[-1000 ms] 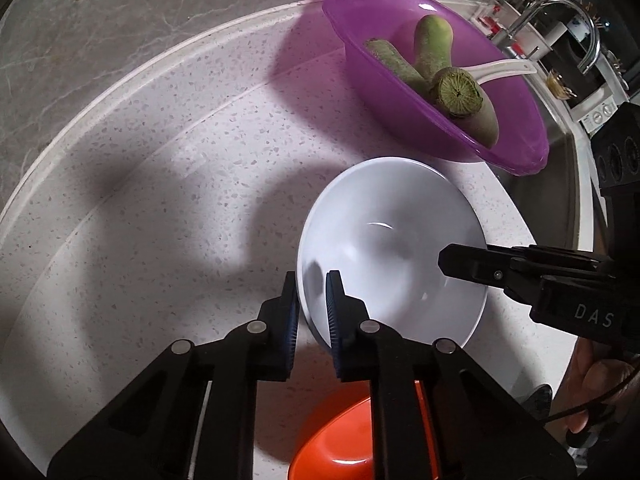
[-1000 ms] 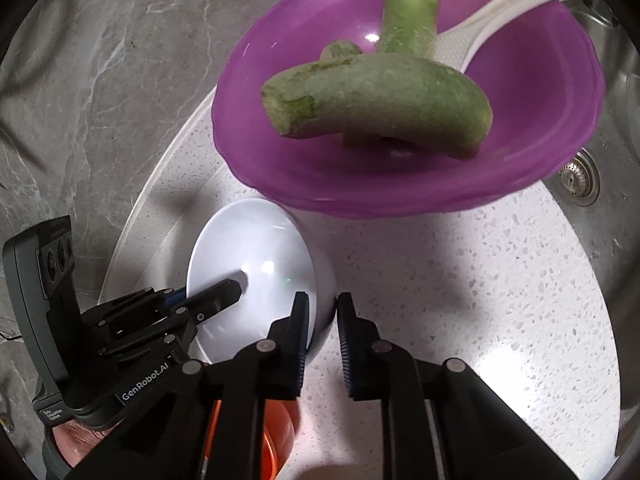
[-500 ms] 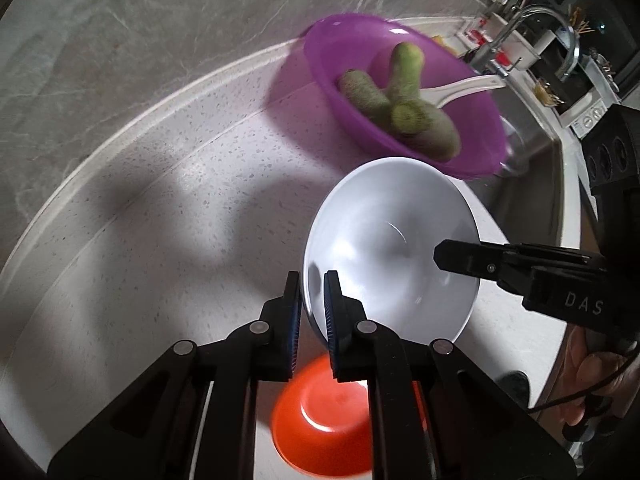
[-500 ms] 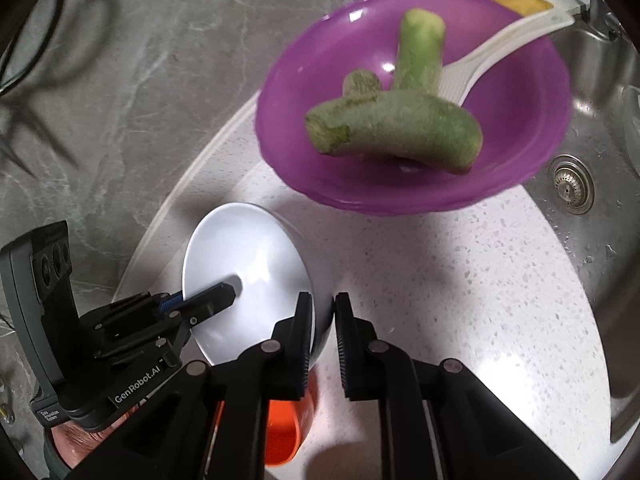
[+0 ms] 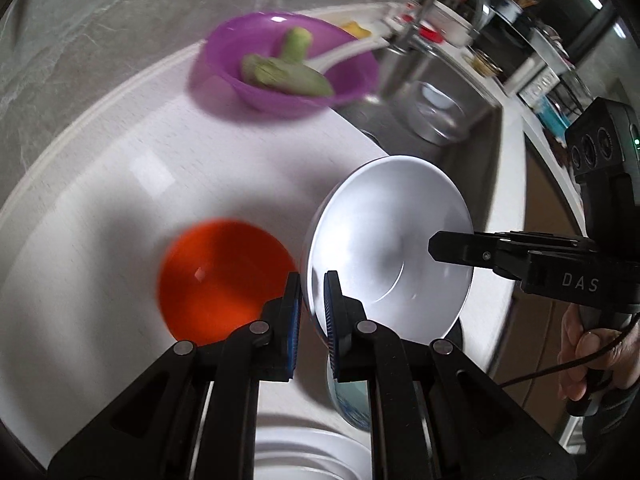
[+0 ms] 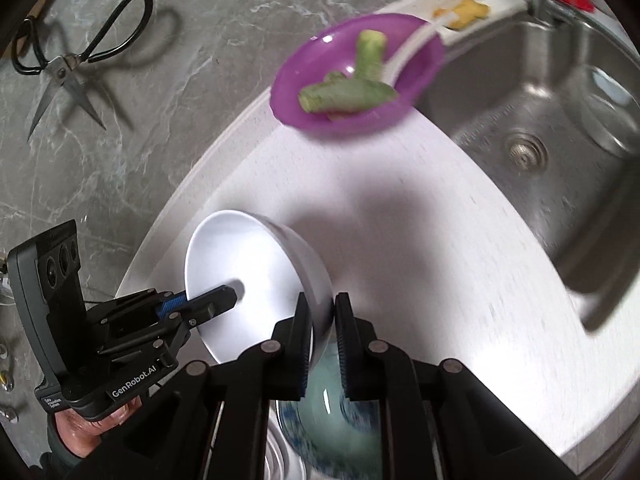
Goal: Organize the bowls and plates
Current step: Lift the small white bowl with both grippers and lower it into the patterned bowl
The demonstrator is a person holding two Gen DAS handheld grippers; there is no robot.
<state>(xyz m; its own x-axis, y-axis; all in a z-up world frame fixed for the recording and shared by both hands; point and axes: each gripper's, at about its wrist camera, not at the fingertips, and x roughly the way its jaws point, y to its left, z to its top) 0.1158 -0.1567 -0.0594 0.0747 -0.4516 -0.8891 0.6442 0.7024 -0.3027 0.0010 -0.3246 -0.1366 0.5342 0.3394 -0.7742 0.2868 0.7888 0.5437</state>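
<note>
A white bowl (image 5: 392, 256) hangs tilted in the air above the white counter. My left gripper (image 5: 312, 312) is shut on its near rim. My right gripper (image 6: 322, 332) is shut on the opposite rim; the bowl also shows in the right wrist view (image 6: 248, 280). An orange bowl (image 5: 224, 280) sits on the counter to the left, below the white bowl. A blue-patterned bowl (image 6: 332, 412) lies under my right gripper, and white plates (image 5: 312, 456) show at the bottom edge.
A purple bowl (image 5: 288, 64) with green vegetable pieces and a white spoon stands at the counter's far end. A steel sink (image 6: 540, 128) lies to the right. Scissors (image 6: 68, 60) lie on the grey stone surface at far left.
Both grippers have lifted the white bowl up and back, away from the purple bowl. The orange bowl beneath is now uncovered, and the blue-patterned bowl and plates have come into view.
</note>
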